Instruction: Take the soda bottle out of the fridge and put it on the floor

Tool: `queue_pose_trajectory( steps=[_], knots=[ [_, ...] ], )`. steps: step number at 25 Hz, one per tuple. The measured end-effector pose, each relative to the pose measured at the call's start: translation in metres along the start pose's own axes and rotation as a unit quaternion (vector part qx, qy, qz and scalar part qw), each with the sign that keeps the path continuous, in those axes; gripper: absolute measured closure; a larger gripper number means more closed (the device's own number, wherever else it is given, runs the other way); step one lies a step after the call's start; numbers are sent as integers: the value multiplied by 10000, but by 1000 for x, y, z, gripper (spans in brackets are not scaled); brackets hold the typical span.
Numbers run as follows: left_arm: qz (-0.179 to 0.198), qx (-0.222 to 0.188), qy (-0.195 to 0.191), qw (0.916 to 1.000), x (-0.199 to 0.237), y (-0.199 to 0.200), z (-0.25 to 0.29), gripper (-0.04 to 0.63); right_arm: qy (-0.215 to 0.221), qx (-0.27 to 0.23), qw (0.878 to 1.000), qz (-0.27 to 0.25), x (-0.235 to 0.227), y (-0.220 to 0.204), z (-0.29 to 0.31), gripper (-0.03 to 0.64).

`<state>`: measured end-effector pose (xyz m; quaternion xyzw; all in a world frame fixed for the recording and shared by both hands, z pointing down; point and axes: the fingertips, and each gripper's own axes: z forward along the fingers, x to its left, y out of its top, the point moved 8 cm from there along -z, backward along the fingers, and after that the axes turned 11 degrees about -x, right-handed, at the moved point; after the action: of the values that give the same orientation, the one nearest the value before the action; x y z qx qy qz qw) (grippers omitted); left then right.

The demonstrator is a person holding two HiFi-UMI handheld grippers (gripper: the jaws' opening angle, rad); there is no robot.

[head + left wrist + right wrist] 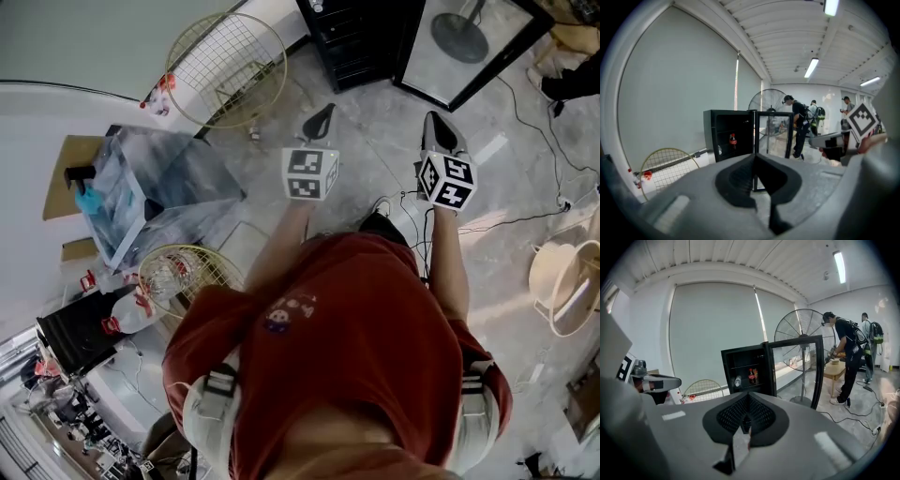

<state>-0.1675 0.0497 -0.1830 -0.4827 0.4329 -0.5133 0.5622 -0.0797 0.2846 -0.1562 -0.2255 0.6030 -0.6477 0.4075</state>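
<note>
- Across the floor (525, 169) from the person, the fridge (727, 376) stands with its glass door (818, 376) swung open.
- On a shelf inside, the soda bottle (751, 376) stands upright, just right of a clear bottle (737, 381).
- Left gripper (754, 164): jaws closed tip to tip, nothing between them, well short of the fridge.
- Right gripper (746, 405): jaws pressed together and empty, side by side with the left one.
- A racket (704, 389) sits by the wall left of the fridge.
</note>
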Motion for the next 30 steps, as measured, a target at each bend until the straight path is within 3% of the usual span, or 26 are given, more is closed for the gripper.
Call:
queue_pose_trajectory(
  steps=[8,16,22,26,30],
  knots=[
    [50,-4,334,9994,-27,6,47,595,324,29,9995,-13,-54,11,31,618],
    [-112,133,459,9988,-17,-11,81,595,346,132,9993,30,-75,5,69,618],
    [-224,159,289,9992,20,-22,115,595,263,204,9994,37,-61,1,111,617],
    [-265,29,304,9992,66,-16,122,595,313,232,9992,-36,-28,10,150,618],
    [-256,-107,434,9987,89,-4,151,595,382,181,9990,-168,-35,29,190,617]
  ],
)
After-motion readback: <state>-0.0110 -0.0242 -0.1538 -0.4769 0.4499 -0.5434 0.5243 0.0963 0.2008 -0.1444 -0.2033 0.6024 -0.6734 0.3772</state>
